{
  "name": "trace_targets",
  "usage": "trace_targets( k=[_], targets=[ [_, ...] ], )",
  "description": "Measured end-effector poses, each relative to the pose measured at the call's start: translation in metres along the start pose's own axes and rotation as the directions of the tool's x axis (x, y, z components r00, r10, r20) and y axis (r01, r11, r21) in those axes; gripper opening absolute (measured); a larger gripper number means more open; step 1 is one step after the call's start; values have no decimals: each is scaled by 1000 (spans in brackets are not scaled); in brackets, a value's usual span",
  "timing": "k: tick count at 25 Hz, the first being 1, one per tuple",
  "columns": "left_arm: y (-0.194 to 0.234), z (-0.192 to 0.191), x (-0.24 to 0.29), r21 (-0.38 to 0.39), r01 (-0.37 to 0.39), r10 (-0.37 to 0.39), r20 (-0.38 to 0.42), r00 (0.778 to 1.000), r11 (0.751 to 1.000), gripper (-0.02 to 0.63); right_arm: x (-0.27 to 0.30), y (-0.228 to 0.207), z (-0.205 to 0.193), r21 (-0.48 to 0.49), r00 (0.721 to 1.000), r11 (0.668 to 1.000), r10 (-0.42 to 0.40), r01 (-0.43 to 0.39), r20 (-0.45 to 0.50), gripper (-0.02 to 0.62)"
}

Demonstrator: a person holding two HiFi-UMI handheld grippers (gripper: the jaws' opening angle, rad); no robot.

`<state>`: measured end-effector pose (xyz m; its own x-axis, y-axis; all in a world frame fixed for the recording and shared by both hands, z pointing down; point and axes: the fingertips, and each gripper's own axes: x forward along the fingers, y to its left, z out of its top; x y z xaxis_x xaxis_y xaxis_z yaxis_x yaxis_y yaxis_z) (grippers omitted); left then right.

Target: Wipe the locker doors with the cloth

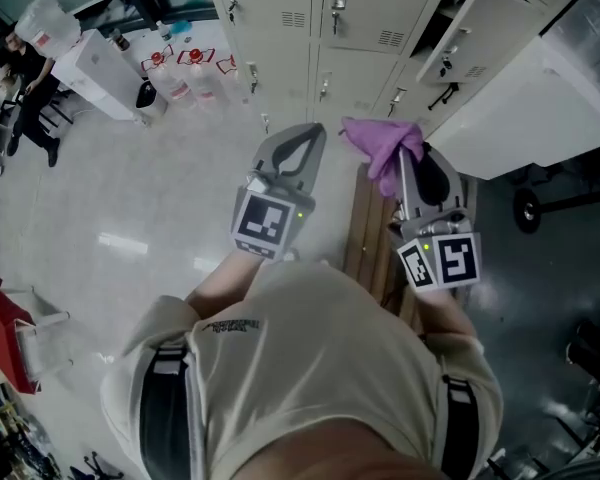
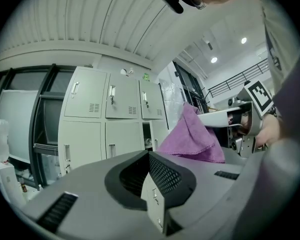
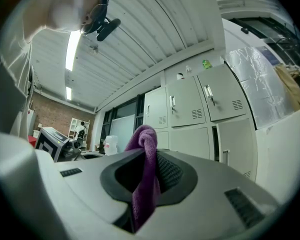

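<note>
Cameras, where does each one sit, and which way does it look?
Head view: on the person's head, looking steeply down at the floor and the pale grey metal lockers; shows their torso, arms, the left gripper and the right gripper holding a purple towelling cloth.
Left gripper view: on the left gripper, looking along its empty jaws at the lockers; the right gripper shows at the right.
Right gripper view: on the right gripper, looking along jaws shut on the cloth, lockers beyond.
Shared: all three show the lockers and the cloth.
</note>
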<state>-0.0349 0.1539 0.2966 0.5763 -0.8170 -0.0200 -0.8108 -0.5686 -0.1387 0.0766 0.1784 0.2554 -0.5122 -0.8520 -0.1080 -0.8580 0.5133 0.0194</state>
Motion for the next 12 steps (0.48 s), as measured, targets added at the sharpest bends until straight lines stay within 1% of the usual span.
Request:
trace_targets(
  k=[7,12],
  targets=[
    [-8,-5,7,-7,-26,26,-28,999,1000,0,-2,-17,-5,9,1000,1000,12,-12,3,46],
    [-11,-7,12,4,-50,50,-26,998,999,0,-2,-29,-7,4,1000,1000,22,-22,8,46]
  ],
)
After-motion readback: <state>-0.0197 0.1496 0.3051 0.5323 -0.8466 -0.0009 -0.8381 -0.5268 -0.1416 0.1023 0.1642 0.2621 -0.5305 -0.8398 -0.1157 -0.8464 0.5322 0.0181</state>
